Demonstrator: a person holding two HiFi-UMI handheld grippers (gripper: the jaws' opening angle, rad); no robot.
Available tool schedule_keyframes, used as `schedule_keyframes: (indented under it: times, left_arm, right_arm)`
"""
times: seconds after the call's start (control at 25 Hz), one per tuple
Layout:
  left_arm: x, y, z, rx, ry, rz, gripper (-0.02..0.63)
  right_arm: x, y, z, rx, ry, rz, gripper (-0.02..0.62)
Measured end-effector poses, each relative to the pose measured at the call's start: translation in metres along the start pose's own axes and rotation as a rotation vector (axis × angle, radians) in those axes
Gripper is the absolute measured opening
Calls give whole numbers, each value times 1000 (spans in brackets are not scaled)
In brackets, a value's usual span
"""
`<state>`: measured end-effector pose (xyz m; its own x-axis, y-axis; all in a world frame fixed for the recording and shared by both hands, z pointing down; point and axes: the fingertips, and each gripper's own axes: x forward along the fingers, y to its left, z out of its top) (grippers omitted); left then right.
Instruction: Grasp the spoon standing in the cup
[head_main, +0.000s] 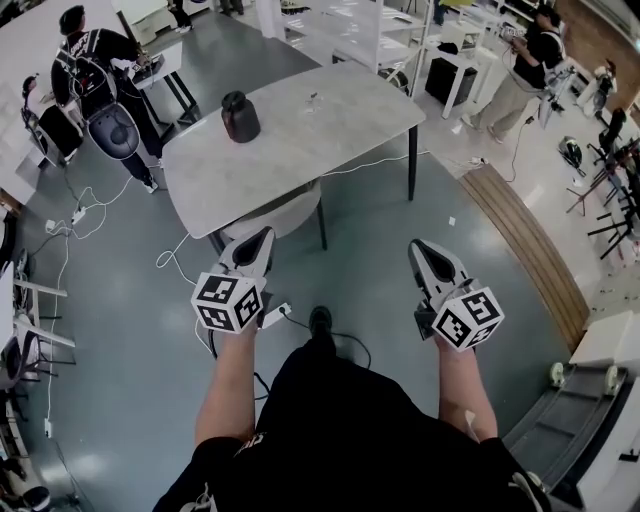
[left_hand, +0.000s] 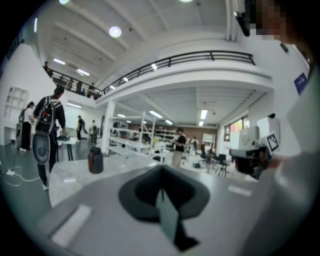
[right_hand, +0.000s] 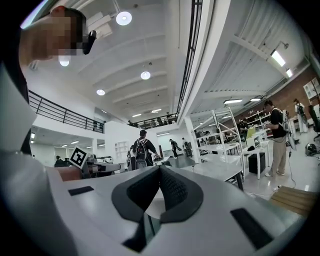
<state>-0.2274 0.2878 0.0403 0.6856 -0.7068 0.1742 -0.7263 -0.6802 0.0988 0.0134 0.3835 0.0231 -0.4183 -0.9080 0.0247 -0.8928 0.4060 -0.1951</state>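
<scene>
A dark cup (head_main: 240, 116) stands on the grey table (head_main: 330, 130) near its far left edge; it also shows as a dark cup (left_hand: 95, 160) at the left of the left gripper view. I cannot make out a spoon in it. My left gripper (head_main: 258, 240) is held well short of the table's near edge, jaws shut with nothing between them (left_hand: 161, 170). To its right, at the same height, my right gripper (head_main: 421, 248) is also shut and empty (right_hand: 160, 170). Both are far from the cup.
A pale chair (head_main: 275, 215) is tucked under the table's near side. Cables (head_main: 75, 215) run over the floor at the left. A person with a backpack (head_main: 100, 75) stands at the far left, another person (head_main: 525, 70) at the far right by shelving.
</scene>
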Motion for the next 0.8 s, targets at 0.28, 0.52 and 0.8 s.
schedule_keyframes:
  times: [0.28, 0.52, 0.8]
  left_arm:
    - [64, 28, 2, -40, -18, -26, 9]
    - [132, 66, 25, -57, -31, -48, 9]
    - [202, 121, 53, -31, -33, -91, 9]
  right_arm:
    - [35, -44, 5, -26, 32, -43, -6]
    - [89, -97, 23, -22, 44, -79, -6]
    - [185, -119, 25, -6, 68, -44, -6]
